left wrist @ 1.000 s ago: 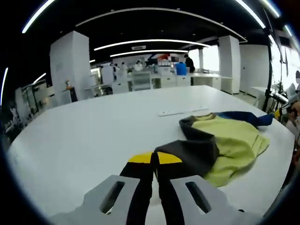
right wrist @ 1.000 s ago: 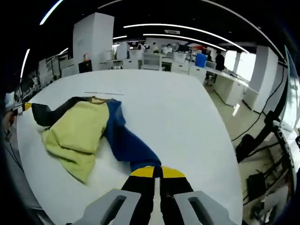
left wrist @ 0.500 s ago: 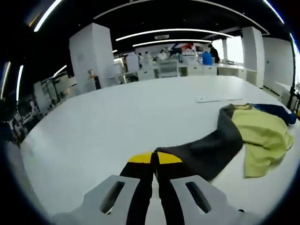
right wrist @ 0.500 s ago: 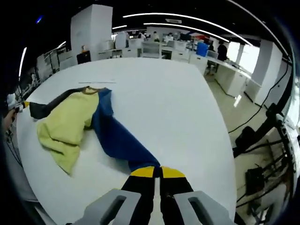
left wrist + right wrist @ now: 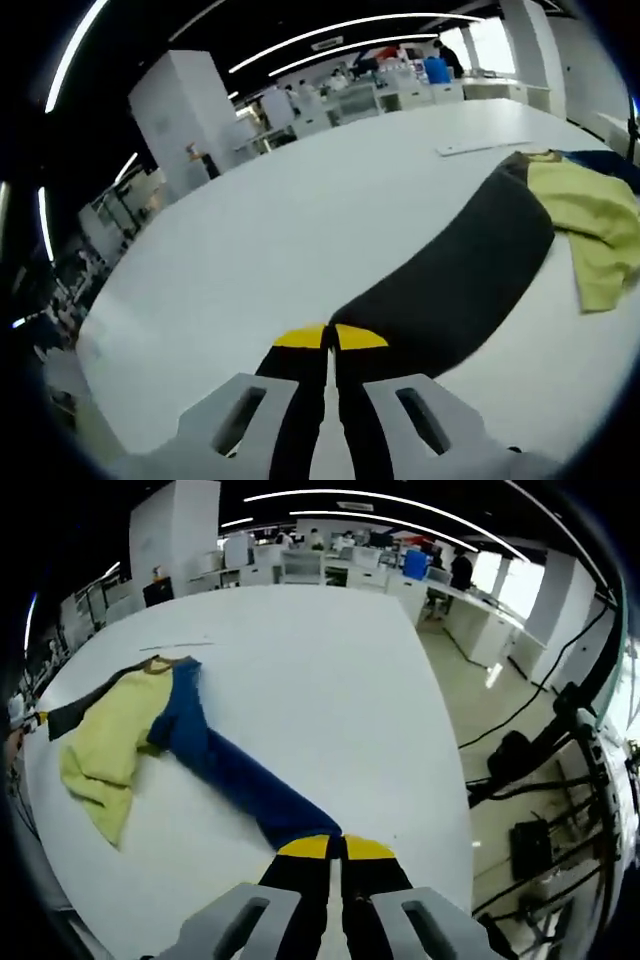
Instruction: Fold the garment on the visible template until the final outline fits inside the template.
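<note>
A long-sleeved garment lies on the white table [image 5: 300, 220], with a yellow-green body [image 5: 595, 215], one dark grey sleeve [image 5: 460, 275] and one blue sleeve [image 5: 235, 780]. My left gripper [image 5: 329, 340] is shut on the cuff end of the grey sleeve, which stretches away to the right. My right gripper [image 5: 334, 847] is shut on the end of the blue sleeve, which runs up and left to the yellow-green body [image 5: 105, 740]. Both sleeves are drawn out nearly straight. A thin pale strip [image 5: 485, 148] lies on the table beyond the collar.
The table's edge [image 5: 450, 780] drops off to the right in the right gripper view, with floor, cables and equipment [image 5: 540, 810] beyond. White pillars [image 5: 175, 110], desks and people stand far behind the table.
Both grippers have pulled outward, away from the garment's body. The grey and blue sleeves have gone from bunched to stretched long and flat, and the body has spread out.
</note>
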`<state>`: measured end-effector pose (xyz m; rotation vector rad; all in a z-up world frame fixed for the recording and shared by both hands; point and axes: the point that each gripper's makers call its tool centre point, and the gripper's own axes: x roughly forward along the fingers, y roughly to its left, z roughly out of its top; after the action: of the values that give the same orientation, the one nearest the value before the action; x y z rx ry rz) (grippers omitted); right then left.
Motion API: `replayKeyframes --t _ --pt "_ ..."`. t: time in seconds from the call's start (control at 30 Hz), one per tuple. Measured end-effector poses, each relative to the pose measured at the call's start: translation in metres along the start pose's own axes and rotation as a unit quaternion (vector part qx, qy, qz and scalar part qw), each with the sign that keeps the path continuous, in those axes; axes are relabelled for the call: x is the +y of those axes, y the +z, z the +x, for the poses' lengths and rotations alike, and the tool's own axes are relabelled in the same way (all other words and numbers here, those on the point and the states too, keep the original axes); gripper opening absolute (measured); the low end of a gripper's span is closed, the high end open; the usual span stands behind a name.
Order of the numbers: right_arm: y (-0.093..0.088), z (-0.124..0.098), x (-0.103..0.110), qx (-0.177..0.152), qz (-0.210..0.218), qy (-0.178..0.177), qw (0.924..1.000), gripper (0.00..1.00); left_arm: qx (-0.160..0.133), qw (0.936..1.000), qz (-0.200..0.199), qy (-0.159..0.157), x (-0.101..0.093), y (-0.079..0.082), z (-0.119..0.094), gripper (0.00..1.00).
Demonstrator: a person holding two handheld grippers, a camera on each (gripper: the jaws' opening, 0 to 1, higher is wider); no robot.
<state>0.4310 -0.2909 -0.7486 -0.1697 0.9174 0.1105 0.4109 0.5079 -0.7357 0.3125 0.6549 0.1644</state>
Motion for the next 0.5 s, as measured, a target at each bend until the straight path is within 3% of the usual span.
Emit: replayKeyframes --t 0.33,0.5 --pt "-0.006 0.011 -0.028 0.026 -0.029 -0.022 0.9990 0.00 0.020 0.9998 0.001 0.008 0.011 -0.004 0.006 0.00" --pt "-0.003 0.017 -0.046 0.023 -0.046 -0.040 0.9979 0.00 0.027 0.9996 0.002 0.006 0.010 -0.007 0.005 0.00"
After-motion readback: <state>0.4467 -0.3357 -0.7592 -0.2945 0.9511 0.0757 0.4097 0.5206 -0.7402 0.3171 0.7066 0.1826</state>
